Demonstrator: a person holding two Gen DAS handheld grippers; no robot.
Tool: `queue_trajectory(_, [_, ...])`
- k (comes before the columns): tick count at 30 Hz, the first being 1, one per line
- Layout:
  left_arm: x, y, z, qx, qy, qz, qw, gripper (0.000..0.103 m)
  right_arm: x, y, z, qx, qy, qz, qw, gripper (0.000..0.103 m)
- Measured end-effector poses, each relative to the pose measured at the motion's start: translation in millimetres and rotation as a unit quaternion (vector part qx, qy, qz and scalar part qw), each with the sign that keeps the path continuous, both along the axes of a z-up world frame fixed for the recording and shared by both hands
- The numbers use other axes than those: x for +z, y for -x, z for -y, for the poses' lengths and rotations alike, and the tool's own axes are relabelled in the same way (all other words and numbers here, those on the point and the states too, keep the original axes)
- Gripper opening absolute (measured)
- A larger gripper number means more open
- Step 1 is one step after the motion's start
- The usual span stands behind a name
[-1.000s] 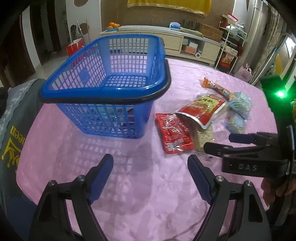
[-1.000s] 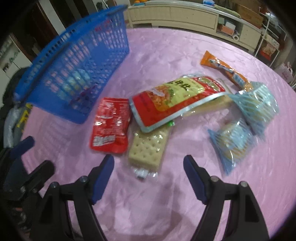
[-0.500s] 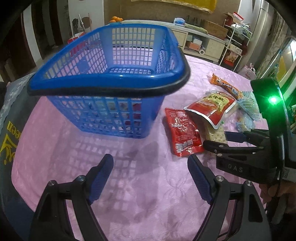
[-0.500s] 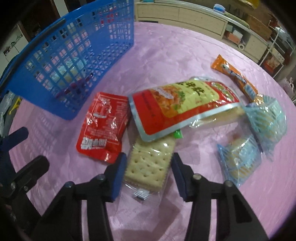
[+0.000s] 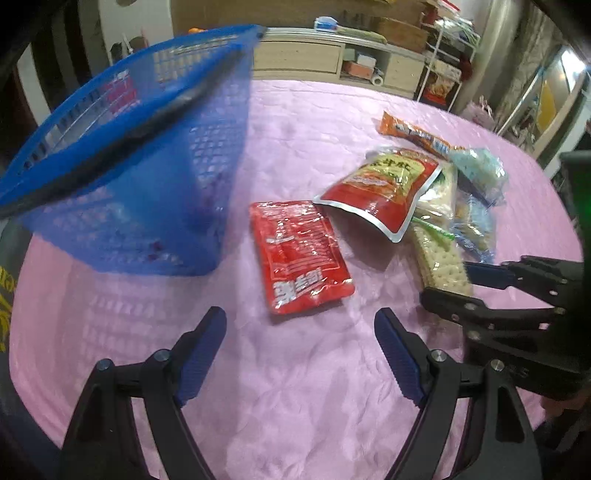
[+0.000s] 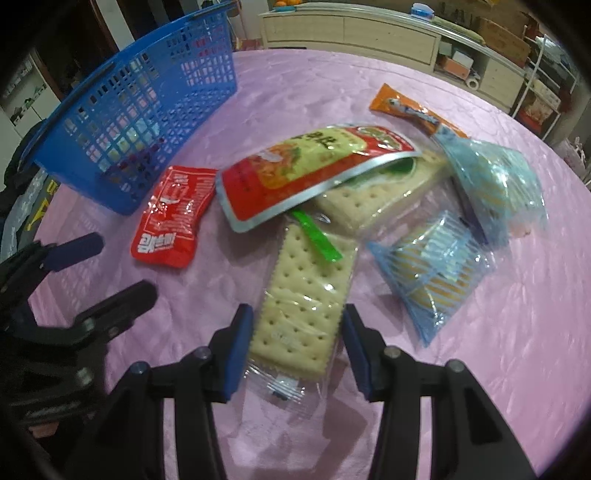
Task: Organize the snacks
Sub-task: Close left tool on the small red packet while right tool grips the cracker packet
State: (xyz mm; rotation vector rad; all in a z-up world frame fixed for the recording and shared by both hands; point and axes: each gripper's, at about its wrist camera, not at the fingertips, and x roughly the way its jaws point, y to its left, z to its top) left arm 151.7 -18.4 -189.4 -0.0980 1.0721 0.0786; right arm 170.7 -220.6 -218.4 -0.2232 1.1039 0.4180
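Note:
A clear-wrapped cracker pack [image 6: 303,295] lies on the pink tablecloth, and my right gripper [image 6: 297,332] is shut on its near end, one blue pad against each long side. In the left wrist view the same cracker pack [image 5: 441,258] shows with the right gripper [image 5: 480,288] on it. My left gripper [image 5: 299,314] hangs open over the cloth just short of a flat red packet [image 5: 299,251], holding nothing. A blue mesh basket [image 5: 129,184] stands to the left. A big red and yellow pouch [image 6: 306,166] overlaps a second cracker pack [image 6: 380,195].
An orange stick pack [image 6: 410,110] and two pale blue wrapped biscuit packs [image 6: 436,269] [image 6: 495,177] lie to the right. Pink cloth [image 5: 295,387] covers the round table. A low sideboard [image 6: 369,33] and a wire shelf rack [image 5: 443,62] stand beyond the far edge.
My right gripper moved forward over the cracker pack and its jaws narrowed onto it. My left gripper swung right and down toward the red packet, so the basket slid to the left of its view.

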Motion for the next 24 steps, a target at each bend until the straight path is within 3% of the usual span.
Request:
queue_trajectory(7, [-11, -25, -2, 0.014, 0.010, -0.007, 0.9998, 0.081, -1, -1, -1, 0.010, -0.005, 0.010, 1.000, 0.053])
queue_trajectory(11, [-18, -39, -3, 0.032, -0.012, -0.015, 0.9993, 0.081, -1, -5, -1, 0.011, -0.017, 0.007, 1.000, 0.053])
queue_trajectory(15, [-27, -52, 8, 0.012, -0.037, -0.023, 0.9990, 0.081, 0, -4, 0, 0.015, -0.022, 0.008, 1.000, 0.053])
queue_trajectory(20, [-30, -67, 8, 0.024, -0.020, -0.033, 0.9990, 0.080, 1, -5, 3, 0.013, -0.036, 0.008, 0.999, 0.053])
queue_trajectory(22, [-28, -68, 9, 0.025, -0.013, -0.034, 0.9990, 0.069, 2, -4, 5, 0.010, -0.042, 0.005, 0.999, 0.053])
queue_trajectory(23, [-26, -67, 10, 0.019, -0.013, -0.032, 0.9992, 0.052, 2, -4, 6, 0.008, -0.045, 0.004, 0.999, 0.053])
queue_trajectory(24, [-24, -67, 11, 0.015, -0.009, -0.033, 0.9993, 0.050, 3, -5, 6, 0.007, -0.047, 0.003, 0.999, 0.053])
